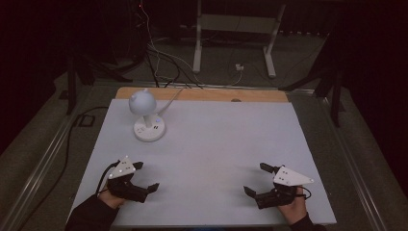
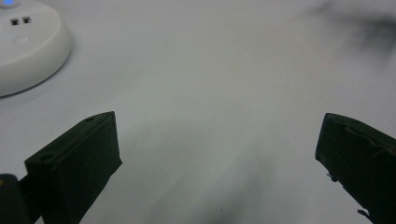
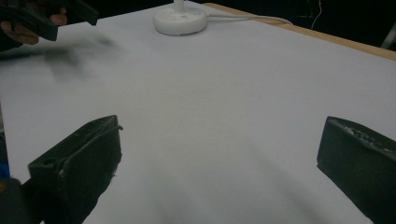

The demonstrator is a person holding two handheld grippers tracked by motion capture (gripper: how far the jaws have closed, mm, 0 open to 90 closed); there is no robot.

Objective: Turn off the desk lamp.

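**Operator:** Status of the left gripper (image 1: 145, 176)?

**Inspector:** Jaws spread wide, nothing between them. It rests low over the near left part of the white table (image 1: 216, 144). The desk lamp (image 1: 148, 115) stands ahead of it at the far left, well apart from both tools. In the left gripper view the lamp's round base (image 2: 28, 44) lies beyond the left jaw, with two small ports and a blue light on top.

**Operator:** Hazards on that side?

**Inspector:** The lamp is top-heavy: a bulbous white head (image 1: 142, 100) on a thin stem. A grip taken high on the stem or head probably tips it. The smooth, sloped base offers the jaws little to bite on, so a pinch there may slip off.

**Operator:** And the cord?

**Inspector:** The white cable (image 1: 169, 102) runs from the base to the far table edge. A lift or slide toward the person likely pulls it taut and drags the lamp off line.

**Operator:** Right gripper (image 1: 256, 180)?

**Inspector:** Jaws also spread, empty, near the front right of the table. It is farther from the lamp; a long diagonal reach risks crossing the left hand (image 3: 28, 29).
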